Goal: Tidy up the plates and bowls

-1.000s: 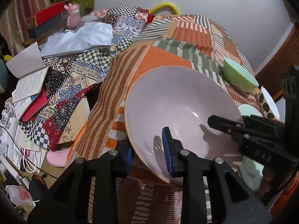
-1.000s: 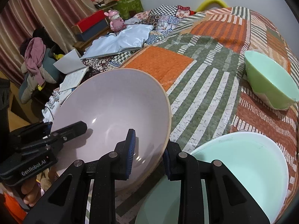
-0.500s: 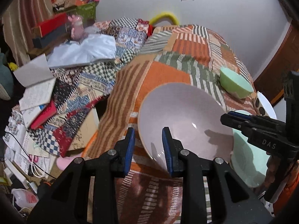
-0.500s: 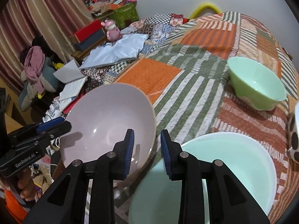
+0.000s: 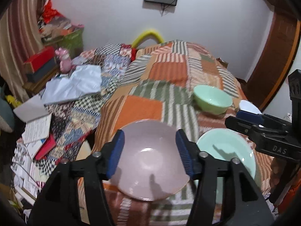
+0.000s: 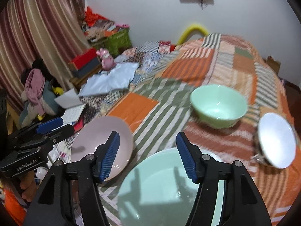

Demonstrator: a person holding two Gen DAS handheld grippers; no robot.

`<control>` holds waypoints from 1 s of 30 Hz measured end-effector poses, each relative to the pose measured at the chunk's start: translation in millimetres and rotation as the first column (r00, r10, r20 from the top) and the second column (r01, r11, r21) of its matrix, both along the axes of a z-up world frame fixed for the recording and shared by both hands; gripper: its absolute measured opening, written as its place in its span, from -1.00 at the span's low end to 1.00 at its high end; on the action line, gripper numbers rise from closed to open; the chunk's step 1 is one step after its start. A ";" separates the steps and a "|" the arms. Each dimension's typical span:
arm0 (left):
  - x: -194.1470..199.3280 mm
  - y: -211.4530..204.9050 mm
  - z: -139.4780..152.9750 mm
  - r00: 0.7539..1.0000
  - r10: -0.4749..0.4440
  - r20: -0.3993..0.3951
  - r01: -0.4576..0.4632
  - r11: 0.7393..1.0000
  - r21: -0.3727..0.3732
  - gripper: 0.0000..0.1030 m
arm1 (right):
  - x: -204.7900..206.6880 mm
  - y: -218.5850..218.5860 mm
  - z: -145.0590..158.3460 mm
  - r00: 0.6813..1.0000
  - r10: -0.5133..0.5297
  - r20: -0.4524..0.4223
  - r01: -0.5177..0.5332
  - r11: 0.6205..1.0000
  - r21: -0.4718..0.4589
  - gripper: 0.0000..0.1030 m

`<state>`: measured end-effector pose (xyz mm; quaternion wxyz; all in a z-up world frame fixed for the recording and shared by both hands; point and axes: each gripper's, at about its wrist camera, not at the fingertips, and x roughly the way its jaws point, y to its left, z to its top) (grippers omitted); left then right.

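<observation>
A large pink bowl (image 5: 150,162) rests upright on the patchwork quilt (image 5: 143,109) near the bed's front edge. My left gripper (image 5: 150,137) hovers above it; its jaws are opening and nothing is between the pads. Just right of the bowl sits a big mint dish (image 5: 225,150). In the right wrist view that mint dish (image 6: 160,188) lies below my right gripper (image 6: 147,137), whose jaws are also opening and hold nothing. The pink bowl (image 6: 101,143) is to its left. A green bowl (image 6: 218,105) and a white-lined bowl (image 6: 276,143) stand farther back.
Left of the bed lie books and papers (image 5: 37,130), a pale blue cloth (image 5: 75,84) and boxes (image 5: 39,58). The right gripper (image 5: 239,118) shows at the right of the left wrist view; the left gripper (image 6: 56,127) shows at the left of the right wrist view.
Both grippers were shut on the pink bowl's rim; both have let go, opened and drawn up and back. The bowl now lies on the quilt beside the mint dish.
</observation>
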<state>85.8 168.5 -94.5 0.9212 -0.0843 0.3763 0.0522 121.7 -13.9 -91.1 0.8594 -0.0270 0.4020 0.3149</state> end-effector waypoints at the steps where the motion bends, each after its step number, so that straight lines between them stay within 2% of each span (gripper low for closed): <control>1: 4.9 -4.8 3.8 1.000 -0.008 0.006 0.008 1.000 0.003 0.21 | 1.7 -5.4 3.5 1.000 -0.009 0.014 0.009 1.000 0.002 0.15; 7: 37.9 -30.3 15.1 0.999 -0.042 -0.002 0.042 0.999 0.008 0.47 | 20.2 -36.2 11.3 0.997 -0.069 0.046 0.068 0.997 0.025 0.17; 9: 49.7 -37.5 15.1 0.999 -0.033 -0.009 0.033 0.999 0.006 0.70 | 26.0 -48.9 9.3 0.995 -0.090 0.045 0.089 0.996 0.032 0.17; 10: 55.6 -40.6 14.8 1.000 -0.028 -0.007 0.028 1.000 0.004 0.73 | 33.1 -56.4 6.2 0.993 -0.110 0.039 0.108 0.993 0.037 0.17; 14: 82.3 -53.0 9.2 0.999 -0.030 -0.016 0.030 1.000 0.003 0.75 | 55.6 -80.9 -5.9 0.987 -0.160 -0.004 0.160 0.986 0.055 0.17; 22: 139.7 -75.7 -17.6 0.993 -0.079 -0.086 0.080 0.997 0.007 0.75 | 100.2 -109.3 -28.7 0.973 -0.223 -0.059 0.224 0.974 0.019 0.16; 26: 164.4 -82.5 -30.4 0.987 -0.105 -0.119 0.109 0.994 0.023 0.75 | 121.7 -111.2 -39.2 0.967 -0.238 -0.092 0.239 0.971 0.000 -0.04; 30: 187.7 -86.4 -42.6 0.980 -0.125 -0.155 0.131 0.991 0.023 0.74 | 135.3 -106.1 -47.7 0.967 -0.231 -0.103 0.230 0.973 -0.023 -0.16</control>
